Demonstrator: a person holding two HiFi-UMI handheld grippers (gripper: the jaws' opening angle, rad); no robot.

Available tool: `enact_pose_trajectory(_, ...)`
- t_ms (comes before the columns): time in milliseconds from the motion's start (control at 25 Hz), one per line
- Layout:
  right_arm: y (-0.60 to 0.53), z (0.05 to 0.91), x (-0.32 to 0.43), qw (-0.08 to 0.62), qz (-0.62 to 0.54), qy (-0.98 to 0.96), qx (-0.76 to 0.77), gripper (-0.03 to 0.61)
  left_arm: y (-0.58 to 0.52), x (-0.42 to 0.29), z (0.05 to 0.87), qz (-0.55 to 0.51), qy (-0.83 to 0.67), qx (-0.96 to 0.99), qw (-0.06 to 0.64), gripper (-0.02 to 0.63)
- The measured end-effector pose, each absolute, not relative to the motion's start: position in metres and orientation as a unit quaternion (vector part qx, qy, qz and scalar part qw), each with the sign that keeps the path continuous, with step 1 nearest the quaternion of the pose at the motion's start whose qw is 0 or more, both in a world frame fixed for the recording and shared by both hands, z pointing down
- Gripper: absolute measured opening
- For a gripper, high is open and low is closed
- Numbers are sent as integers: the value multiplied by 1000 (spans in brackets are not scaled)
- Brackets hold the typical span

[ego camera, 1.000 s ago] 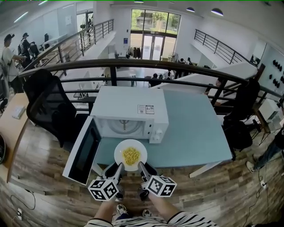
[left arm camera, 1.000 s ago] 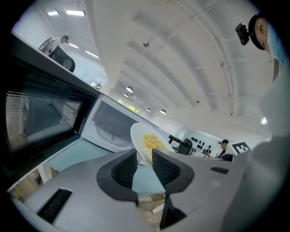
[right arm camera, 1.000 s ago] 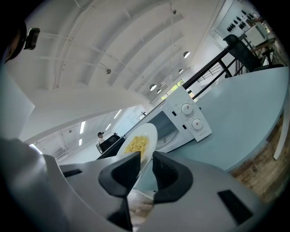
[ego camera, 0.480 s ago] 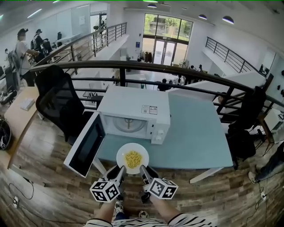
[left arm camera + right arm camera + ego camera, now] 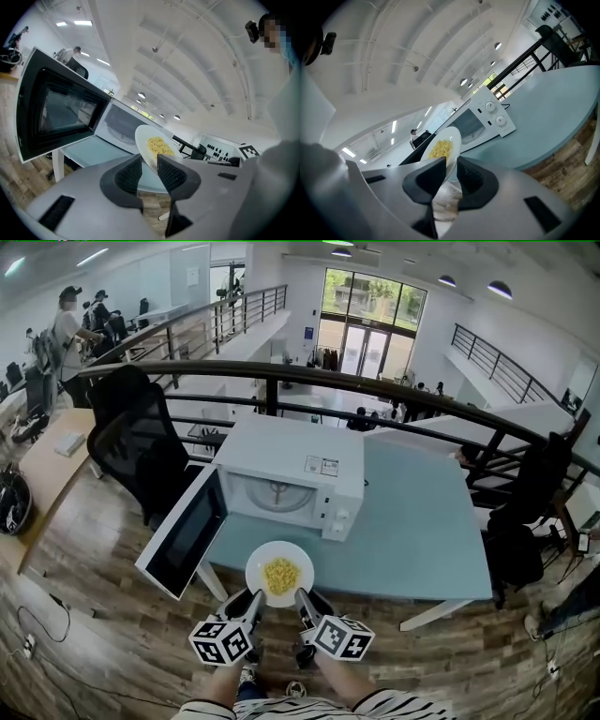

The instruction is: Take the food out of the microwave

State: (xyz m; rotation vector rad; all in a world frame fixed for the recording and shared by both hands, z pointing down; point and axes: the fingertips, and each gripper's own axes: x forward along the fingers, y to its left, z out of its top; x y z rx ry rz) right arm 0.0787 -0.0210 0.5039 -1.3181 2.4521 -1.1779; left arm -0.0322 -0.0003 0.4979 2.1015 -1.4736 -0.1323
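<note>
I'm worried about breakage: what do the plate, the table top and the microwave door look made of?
The plate: smooth glossy white with a thin rim, probably glazed ceramic, possibly melamine.
The table top: even pale blue-green, low sheen, likely laminate or painted board.
The microwave door: white frame, plastic or painted metal, around a dark reflective window, likely glass.

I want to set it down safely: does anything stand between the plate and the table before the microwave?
Nothing visible does. The left gripper and right gripper hold the plate above the table; the open microwave door stands aside at the left.
</note>
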Motion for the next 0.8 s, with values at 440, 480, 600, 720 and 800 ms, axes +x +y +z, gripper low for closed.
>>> enact_pose_trajectory(440,-10,511,82,47,-394,815,-423,81,18,-28,506,-50,-565,771,288,112)
enact_pose_trajectory(480,-9,511,83,46,-394,815,-422,81,18,-27,506,-50,-566,771,288,112)
enact_pose_trajectory(600,-9,511,84,45,-394,816,-421,81,20,-26,506,-50,-568,770,288,110)
enact_pose_trajectory(720,-8,511,85,46,-396,816,-419,80,21,-25,506,-50,-569,769,286,110)
enact_pose_trajectory(800,-7,510,86,46,-397,816,-417,80,22,-24,505,-49,-571,768,286,110)
